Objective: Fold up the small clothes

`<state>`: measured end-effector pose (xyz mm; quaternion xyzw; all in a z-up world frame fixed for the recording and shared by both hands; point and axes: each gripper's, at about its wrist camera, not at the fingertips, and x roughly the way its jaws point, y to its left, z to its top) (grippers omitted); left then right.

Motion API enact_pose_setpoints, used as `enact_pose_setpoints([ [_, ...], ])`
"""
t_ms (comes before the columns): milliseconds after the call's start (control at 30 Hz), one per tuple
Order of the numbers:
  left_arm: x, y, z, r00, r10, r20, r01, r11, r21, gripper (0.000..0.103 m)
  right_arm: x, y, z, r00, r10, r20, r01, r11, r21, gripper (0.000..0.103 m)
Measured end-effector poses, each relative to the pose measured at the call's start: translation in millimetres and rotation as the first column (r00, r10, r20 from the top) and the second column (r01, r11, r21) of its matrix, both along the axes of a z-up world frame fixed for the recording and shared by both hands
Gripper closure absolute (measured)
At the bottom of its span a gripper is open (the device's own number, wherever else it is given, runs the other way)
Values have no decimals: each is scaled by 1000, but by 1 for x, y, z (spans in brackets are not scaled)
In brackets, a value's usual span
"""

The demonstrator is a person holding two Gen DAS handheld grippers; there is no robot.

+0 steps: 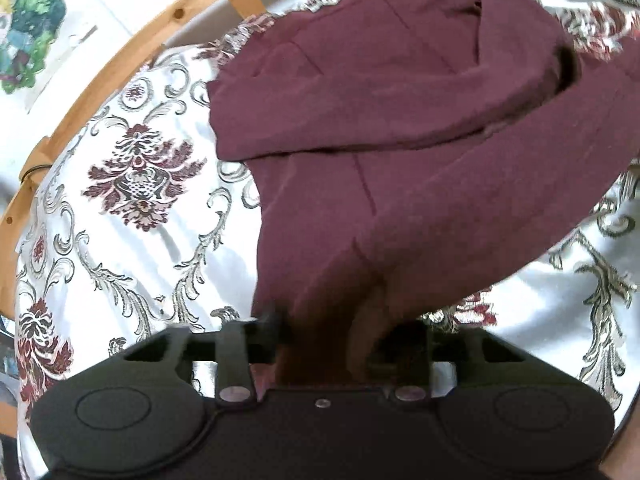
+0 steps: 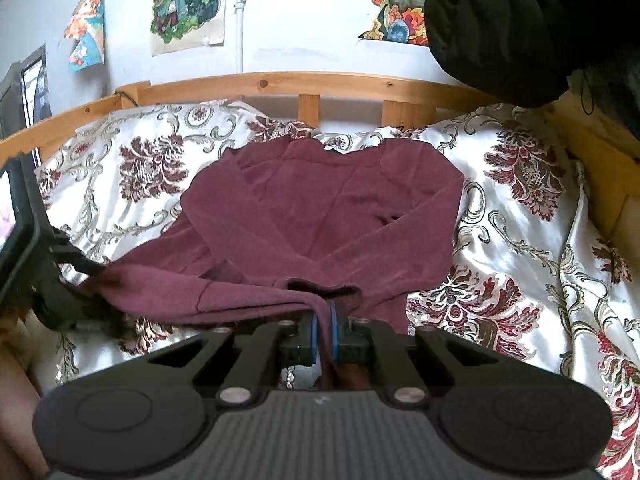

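A maroon long-sleeved garment [image 2: 320,208] lies spread on the bed, its near hem raised off the cover. My right gripper [image 2: 325,312] is shut on the middle of that hem, which is pinched between the blue pads. My left gripper [image 2: 86,276] holds the hem's left corner, and the cloth is stretched between the two grippers. In the left wrist view the garment [image 1: 400,120] bunches into a thick fold between the left gripper's [image 1: 336,328] fingers, which close on it. The fingertips are partly hidden by the cloth.
A white satin bed cover [image 2: 520,220] with dark red flower patterns lies under the garment. A wooden bed rail [image 2: 280,82] runs along the far side, against a wall with posters [image 2: 188,4]. A bulky black fabric shape [image 2: 520,20] hangs at the upper right.
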<state>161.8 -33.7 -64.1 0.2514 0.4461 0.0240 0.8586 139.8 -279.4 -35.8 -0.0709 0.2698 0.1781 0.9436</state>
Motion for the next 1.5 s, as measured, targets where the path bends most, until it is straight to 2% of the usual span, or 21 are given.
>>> enact_pose_setpoints([
  [67,-3,1,4,1000,-2,24,2,1000,-19,72,-2,3,-1,1000,-2,5,2,1000,-30,96],
  [133,-6,4,9,999,1,43,1,999,-50,81,-6,7,-1,1000,-5,11,6,998,-55,96],
  [300,-18,12,29,995,-16,98,27,993,-113,88,-18,10,3,999,-18,46,23,995,-99,96],
  [467,-42,10,45,979,-130,154,132,991,-1,91,-35,6,13,998,-44,54,48,996,-72,96],
  [667,-79,17,65,963,-215,163,219,976,-5,92,-72,-3,30,995,-76,63,80,995,-53,103],
  [733,-92,16,69,953,-258,159,260,966,7,99,-87,-8,36,995,-77,70,80,996,-41,103],
  [767,-97,16,69,950,-274,148,276,961,7,99,-94,-11,37,995,-76,66,78,996,-36,103],
  [933,-101,15,57,950,-287,124,286,958,28,99,-100,-3,28,999,-46,-10,45,996,-76,103],
  [967,-100,15,54,951,-284,121,283,959,25,99,-100,3,24,999,-38,-26,35,994,-108,97],
  [1033,-101,15,51,953,-280,117,280,960,24,99,-97,13,18,998,-30,-52,21,985,-169,74],
  [1067,-100,16,51,954,-278,115,277,961,22,99,-93,17,15,997,-28,-76,13,981,-194,52],
  [1100,-99,17,50,955,-273,113,273,962,16,99,-89,21,10,994,-29,-105,6,976,-217,37],
  [1233,-94,24,48,962,-249,107,252,968,-12,99,-68,39,-13,968,-13,-250,-70,944,-321,30],
  [1300,-92,26,48,965,-241,105,245,969,-25,99,-66,49,-23,958,8,-285,-115,926,-359,20],
  [1400,-89,29,45,967,-233,100,237,971,-36,99,-61,56,-30,950,34,-309,-156,913,-378,16],
  [1500,-88,30,45,969,-227,100,232,971,-48,99,-53,55,-35,937,36,-347,-165,922,-351,16],
])
